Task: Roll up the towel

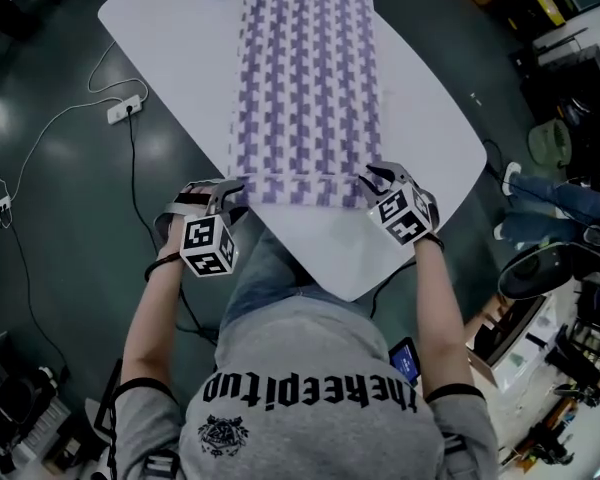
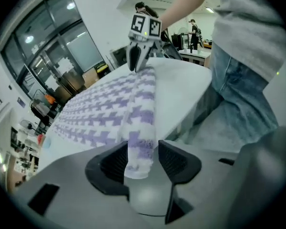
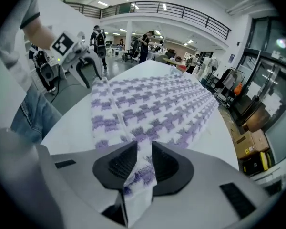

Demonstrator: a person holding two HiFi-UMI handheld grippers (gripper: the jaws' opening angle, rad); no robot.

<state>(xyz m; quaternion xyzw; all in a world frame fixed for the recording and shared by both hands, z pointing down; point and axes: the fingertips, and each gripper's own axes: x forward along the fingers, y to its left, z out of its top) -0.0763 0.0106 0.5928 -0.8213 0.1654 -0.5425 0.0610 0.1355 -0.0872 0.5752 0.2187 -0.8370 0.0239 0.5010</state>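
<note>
Purple-and-white patterned towel (image 1: 305, 78) spread lengthwise on the white table (image 1: 430, 138), with the edge nearest the table's front rim turned into a narrow roll. At the roll's left end, the left hand-held gripper (image 1: 230, 190) has its jaws parted loosely around the cloth. At the right end, the right hand-held gripper (image 1: 373, 180) is clamped narrowly on it.

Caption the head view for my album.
Overhead: left claw and right claw at the near, rolled edge of a purple-patterned towel on a white table.
</note>
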